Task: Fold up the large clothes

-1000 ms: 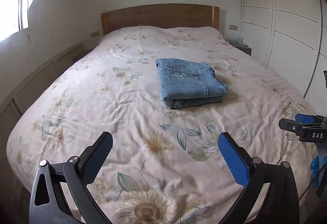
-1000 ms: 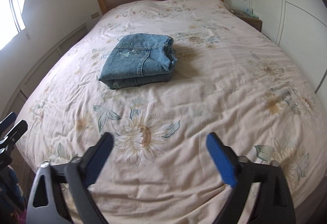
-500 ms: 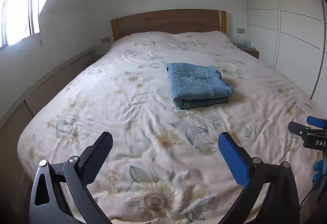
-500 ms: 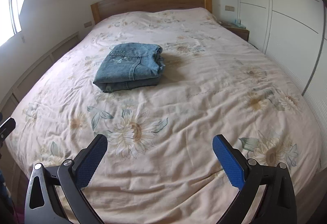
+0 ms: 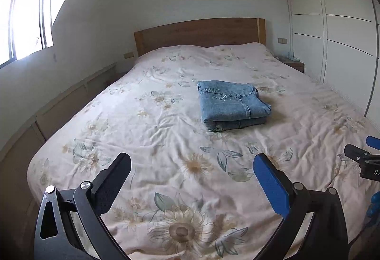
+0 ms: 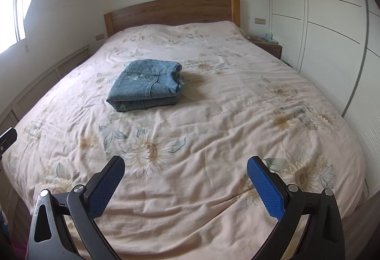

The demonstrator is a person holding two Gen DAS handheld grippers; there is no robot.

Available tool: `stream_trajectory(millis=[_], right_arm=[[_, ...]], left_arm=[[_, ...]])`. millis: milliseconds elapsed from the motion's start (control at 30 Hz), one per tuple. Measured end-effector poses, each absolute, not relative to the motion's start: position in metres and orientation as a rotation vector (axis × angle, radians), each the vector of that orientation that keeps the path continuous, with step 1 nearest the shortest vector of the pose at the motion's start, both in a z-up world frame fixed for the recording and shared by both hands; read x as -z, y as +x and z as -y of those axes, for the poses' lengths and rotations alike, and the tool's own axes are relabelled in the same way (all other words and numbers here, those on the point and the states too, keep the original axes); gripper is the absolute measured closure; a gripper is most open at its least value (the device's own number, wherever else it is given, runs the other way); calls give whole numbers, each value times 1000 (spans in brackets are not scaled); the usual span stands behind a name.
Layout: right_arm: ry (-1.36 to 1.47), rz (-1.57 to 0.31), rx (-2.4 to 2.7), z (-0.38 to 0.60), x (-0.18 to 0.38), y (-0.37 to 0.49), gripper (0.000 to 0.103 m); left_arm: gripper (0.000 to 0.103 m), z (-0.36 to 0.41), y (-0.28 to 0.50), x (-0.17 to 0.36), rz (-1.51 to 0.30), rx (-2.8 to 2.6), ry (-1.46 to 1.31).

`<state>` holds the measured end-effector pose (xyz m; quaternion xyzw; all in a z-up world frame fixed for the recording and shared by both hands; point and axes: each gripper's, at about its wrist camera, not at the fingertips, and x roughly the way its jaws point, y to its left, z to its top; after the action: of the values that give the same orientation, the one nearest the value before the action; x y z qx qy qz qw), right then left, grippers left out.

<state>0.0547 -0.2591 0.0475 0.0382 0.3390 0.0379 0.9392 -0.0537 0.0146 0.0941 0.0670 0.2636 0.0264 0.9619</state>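
A blue denim garment (image 5: 234,104) lies folded into a neat rectangular stack in the middle of the bed (image 5: 166,132), also seen in the right wrist view as the denim stack (image 6: 146,85). My left gripper (image 5: 192,179) is open over the foot of the bed, well short of the denim, with nothing between its fingers. My right gripper (image 6: 185,180) is open too, likewise empty and back near the foot end. Part of the right gripper shows at the right edge of the left wrist view.
The floral bedspread (image 6: 213,117) covers the whole mattress. A wooden headboard (image 5: 199,33) stands at the far end. White wardrobe doors (image 6: 332,22) run along the right, with a small nightstand (image 6: 268,45) beside the bed. A window (image 5: 26,25) and low panelling are on the left.
Both grippers have pulled back and risen away from the bed, so the folded denim looks farther off. Both stay open and empty. The denim has not moved.
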Motion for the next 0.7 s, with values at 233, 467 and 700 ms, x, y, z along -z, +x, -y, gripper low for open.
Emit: stream_trajectory(millis=[233,467,700], right_arm=[[84,-679,-42,271,-47,51,0],[81,-689,-13,276,-41,53,0],[74,-700,-8,274,-38,57,0]], left_arm=[[1,-22,-50,-90,-541,-77,112],[1,-32,-43,-83,-565,-107,95],[1,-37,-38,-79,-572,-117,88]])
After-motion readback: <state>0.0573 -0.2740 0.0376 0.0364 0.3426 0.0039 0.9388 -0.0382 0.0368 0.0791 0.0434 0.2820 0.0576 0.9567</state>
